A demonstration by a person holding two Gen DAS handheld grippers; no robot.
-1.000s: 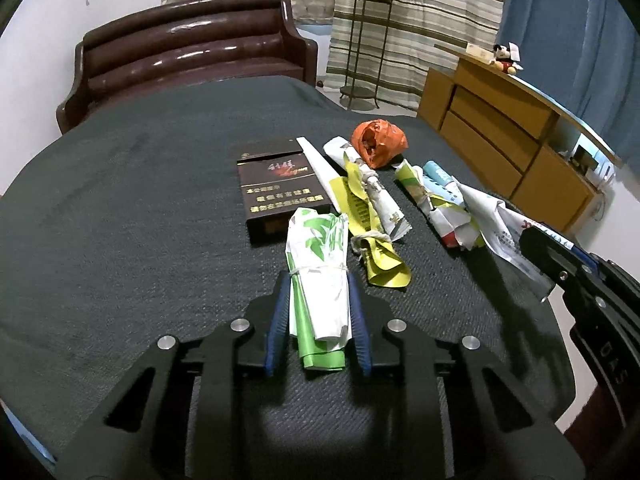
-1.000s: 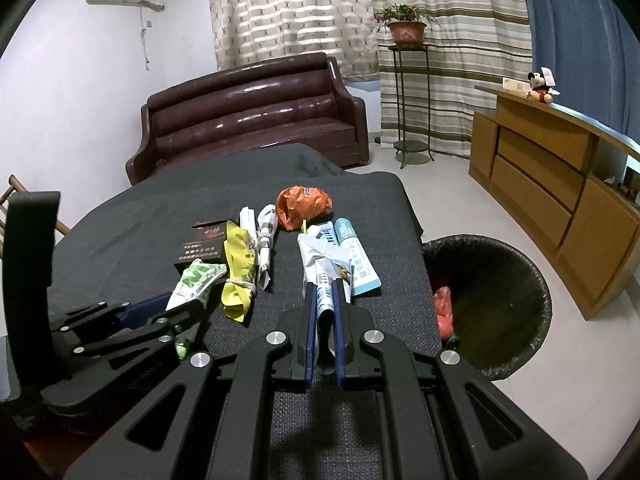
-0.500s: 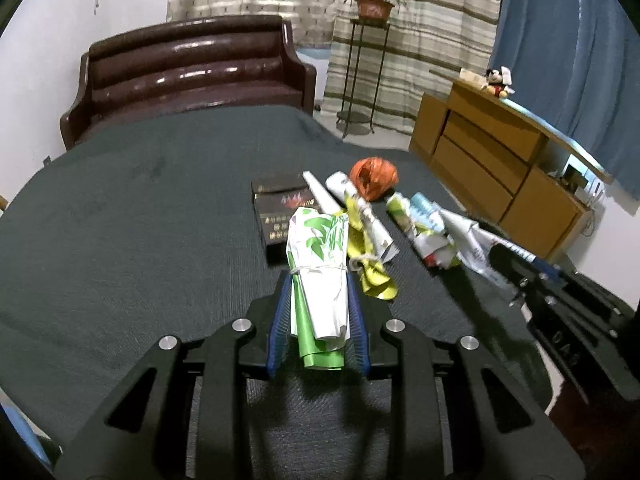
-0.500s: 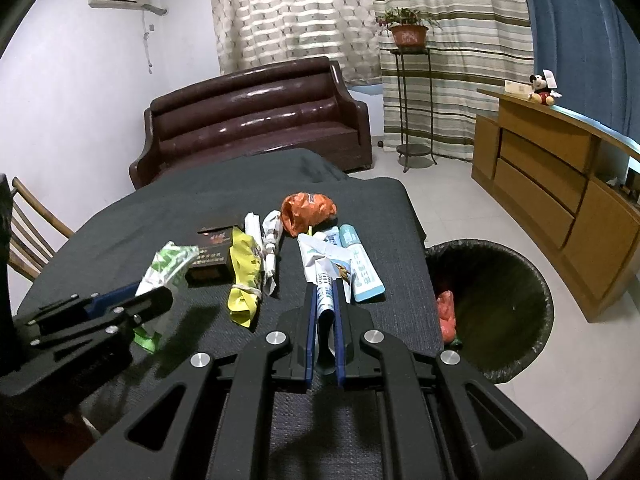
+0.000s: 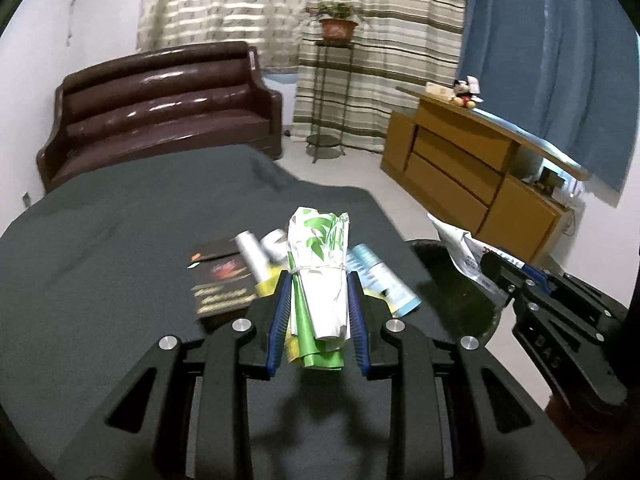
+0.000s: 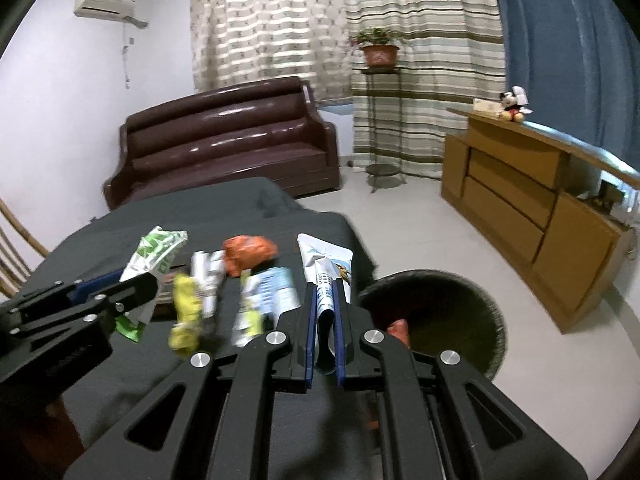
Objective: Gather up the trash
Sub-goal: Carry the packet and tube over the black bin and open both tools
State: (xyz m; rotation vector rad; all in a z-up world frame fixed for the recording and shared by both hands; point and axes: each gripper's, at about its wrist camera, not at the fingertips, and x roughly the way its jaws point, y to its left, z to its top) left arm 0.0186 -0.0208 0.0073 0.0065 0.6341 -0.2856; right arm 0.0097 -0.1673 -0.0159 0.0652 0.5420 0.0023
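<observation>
The right gripper (image 6: 323,320) is squeezed tight on a white and blue wrapper (image 6: 326,266), and the wrapper points straight out along its fingers. The black trash bin (image 6: 434,314) sits on the floor just to the right of it, so this hand is the nearer one. The left gripper (image 5: 318,320) pinches a green and white wrapper bundle (image 5: 320,276) above the table (image 5: 100,240), farther from the bin

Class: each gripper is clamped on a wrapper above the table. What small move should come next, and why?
Probably carry the right gripper, shut on the white wrapper, sideways over the black bin and let go. The bin stands just beside it, off the table's edge.
</observation>
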